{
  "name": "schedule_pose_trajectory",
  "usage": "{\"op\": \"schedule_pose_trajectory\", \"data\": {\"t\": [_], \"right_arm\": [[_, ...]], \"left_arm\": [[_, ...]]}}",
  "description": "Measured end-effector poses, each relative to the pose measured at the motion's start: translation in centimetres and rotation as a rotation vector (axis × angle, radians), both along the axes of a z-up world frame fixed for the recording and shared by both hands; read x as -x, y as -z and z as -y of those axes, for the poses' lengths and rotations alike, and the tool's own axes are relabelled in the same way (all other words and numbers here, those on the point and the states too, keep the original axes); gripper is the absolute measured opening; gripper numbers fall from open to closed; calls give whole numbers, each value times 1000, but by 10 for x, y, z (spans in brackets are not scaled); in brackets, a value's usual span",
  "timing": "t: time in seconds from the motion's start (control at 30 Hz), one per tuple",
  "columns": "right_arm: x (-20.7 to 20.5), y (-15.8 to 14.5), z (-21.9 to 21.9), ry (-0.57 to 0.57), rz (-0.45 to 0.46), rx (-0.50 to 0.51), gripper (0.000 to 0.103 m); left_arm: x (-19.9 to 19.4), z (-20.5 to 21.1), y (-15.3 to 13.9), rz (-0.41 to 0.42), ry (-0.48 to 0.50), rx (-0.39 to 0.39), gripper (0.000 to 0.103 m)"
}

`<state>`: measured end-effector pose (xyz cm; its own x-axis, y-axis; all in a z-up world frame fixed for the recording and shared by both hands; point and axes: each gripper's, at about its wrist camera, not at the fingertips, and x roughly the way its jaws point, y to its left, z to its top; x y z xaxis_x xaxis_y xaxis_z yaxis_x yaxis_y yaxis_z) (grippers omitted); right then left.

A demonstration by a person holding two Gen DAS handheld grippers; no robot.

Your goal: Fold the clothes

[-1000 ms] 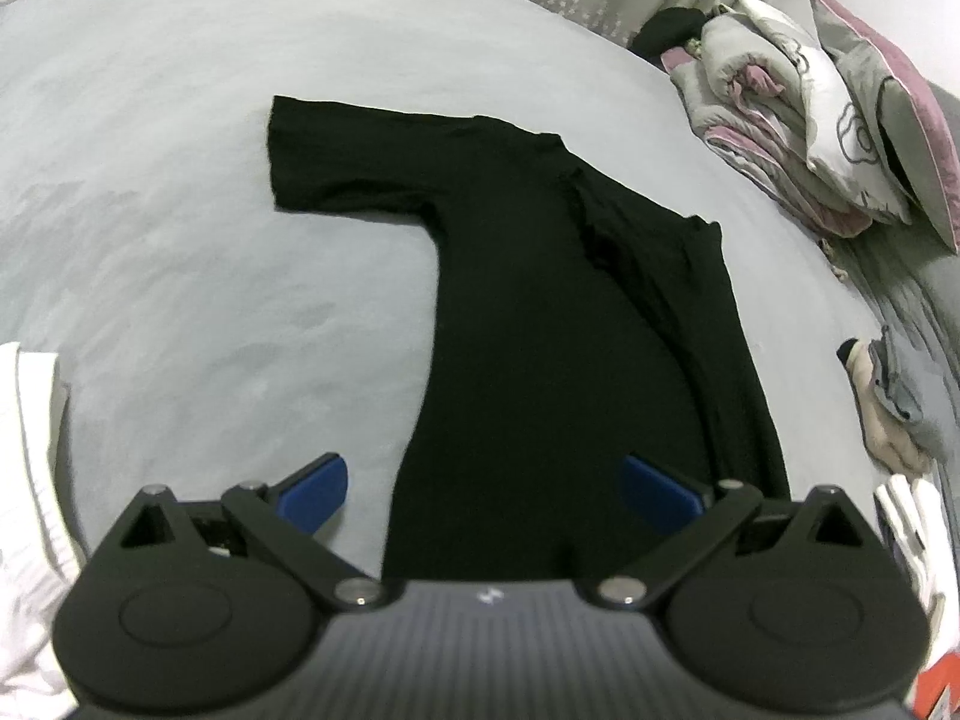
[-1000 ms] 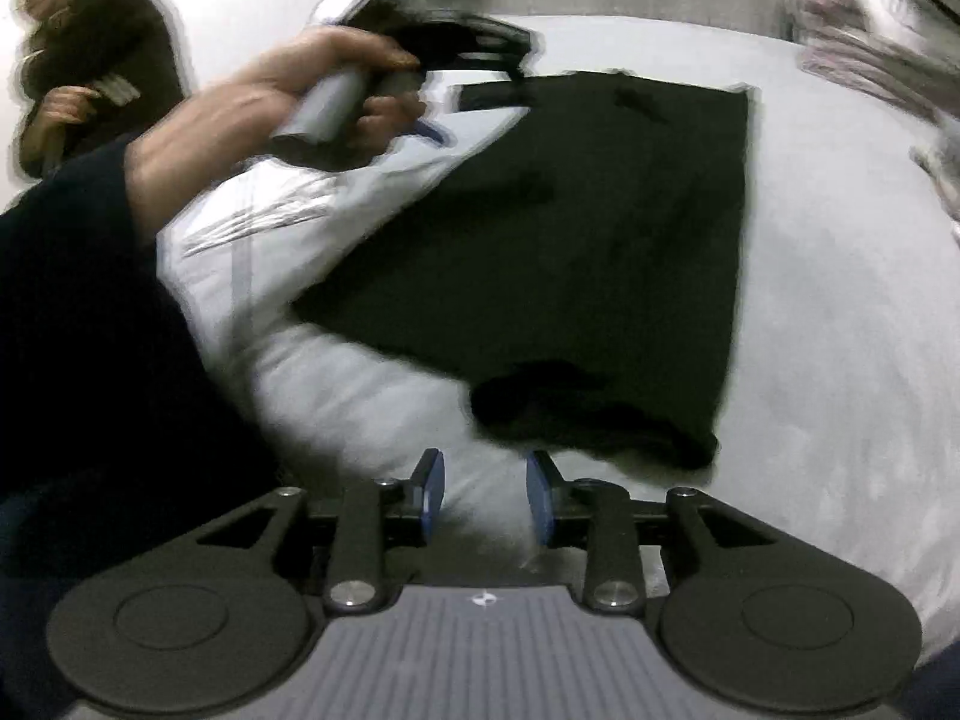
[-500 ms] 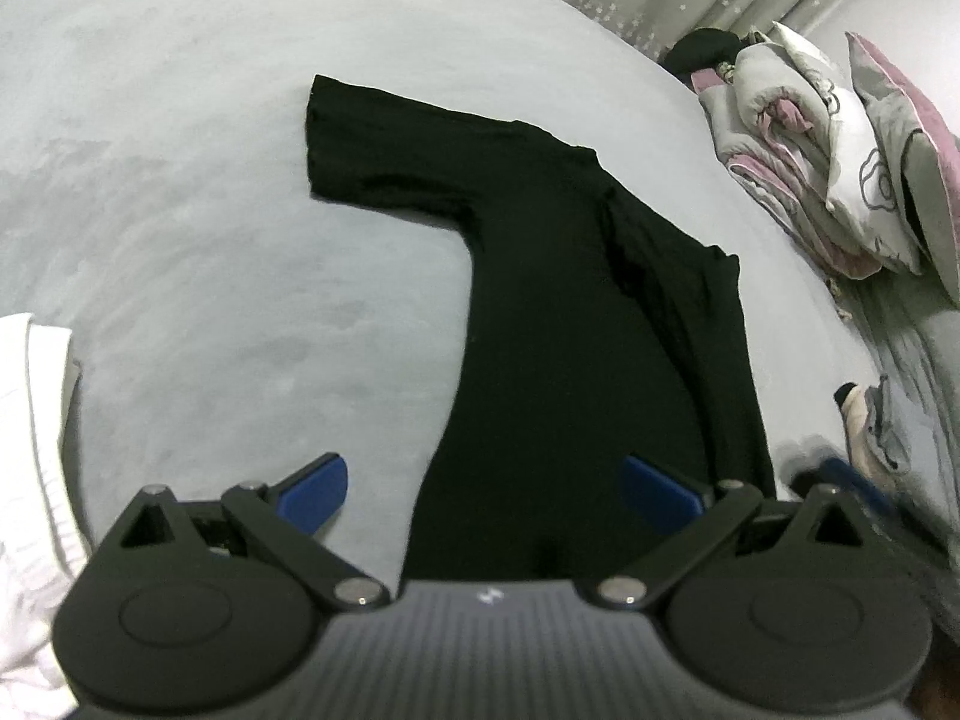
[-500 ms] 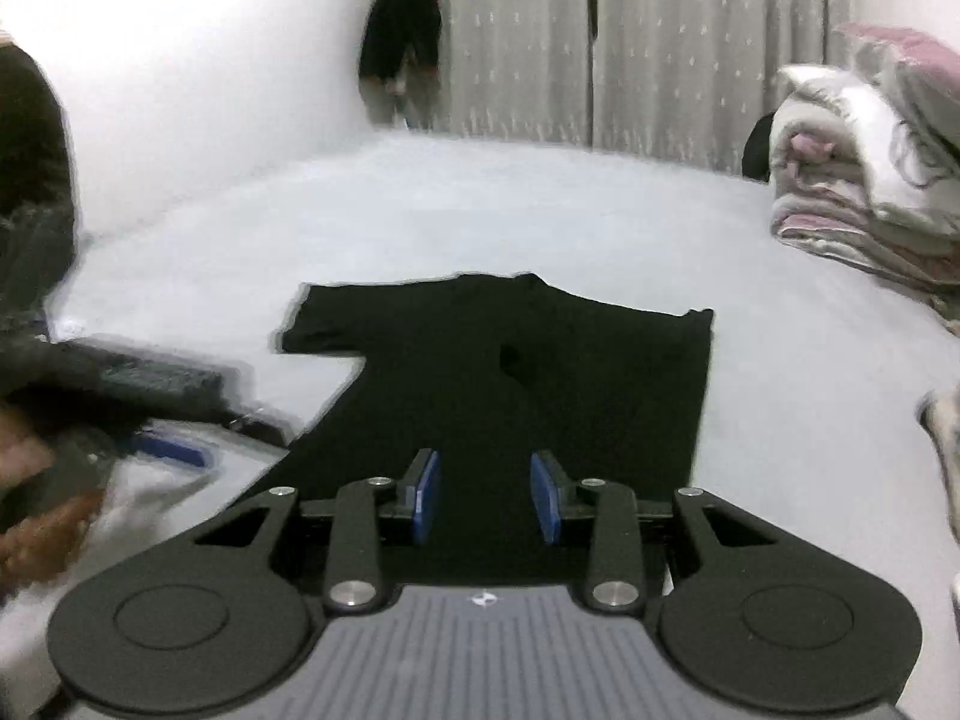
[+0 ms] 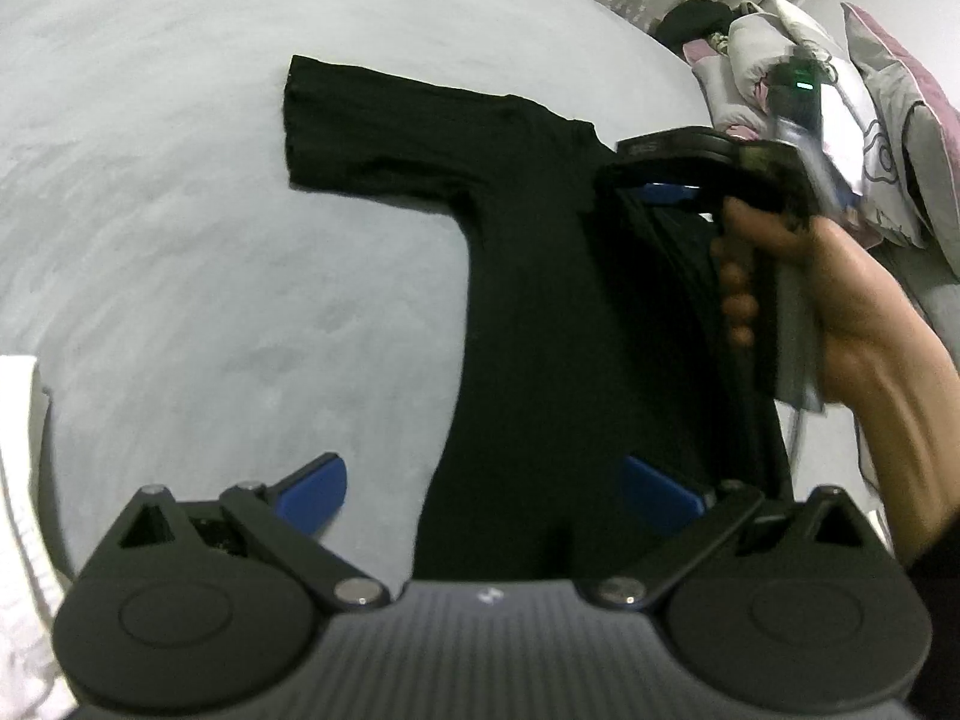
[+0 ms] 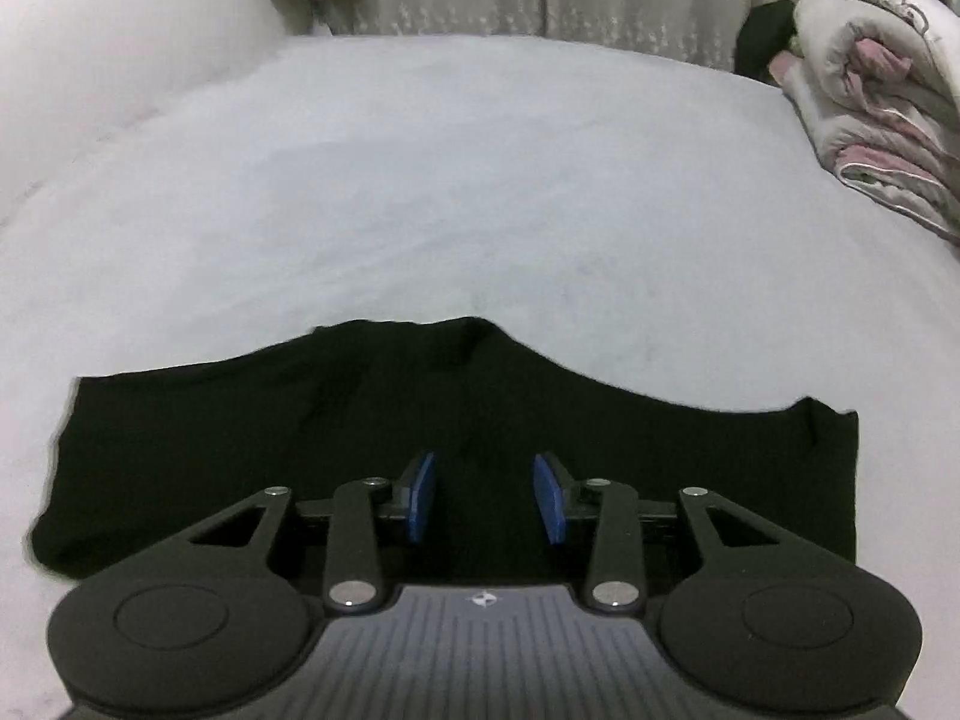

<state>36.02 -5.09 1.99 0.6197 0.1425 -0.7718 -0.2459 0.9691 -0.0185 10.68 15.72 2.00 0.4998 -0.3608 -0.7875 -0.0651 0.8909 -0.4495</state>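
Right wrist view: I hover my right gripper, jaws partly apart and empty, over the black T-shirt flat on the bed, left gripper wide open; best pinch one layer cleanly.

Right gripper is hovering over black T-shirt lying on grey bedsheet; jaws have just been opening, nothing gripped.

dim, flat indoor light, heavy fisheye bend

my black shirt shows almost no fold detail; my right hand smears with motion blur at right of the left view, corners darken, bedspread looks soft and grainy.
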Motion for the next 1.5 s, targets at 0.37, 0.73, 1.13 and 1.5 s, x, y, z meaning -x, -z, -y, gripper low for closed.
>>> {"op": "schedule_pose_trajectory", "data": {"t": [0.37, 0.73, 1.13, 1.5], "right_arm": [[11, -34, 24, 52, 164, -195, 7], [-23, -5, -7, 25, 143, -62, 8], [130, -66, 46, -132, 163, -145, 50], [394, -9, 72, -132, 31, -106, 29]], "left_arm": [[1, 4, -2, 7, 7, -22, 102], [1, 5, -2, 12, 14, -31, 102], [1, 0, -4, 10, -4, -11, 102], [9, 13, -12, 48, 12, -31, 102]]}}
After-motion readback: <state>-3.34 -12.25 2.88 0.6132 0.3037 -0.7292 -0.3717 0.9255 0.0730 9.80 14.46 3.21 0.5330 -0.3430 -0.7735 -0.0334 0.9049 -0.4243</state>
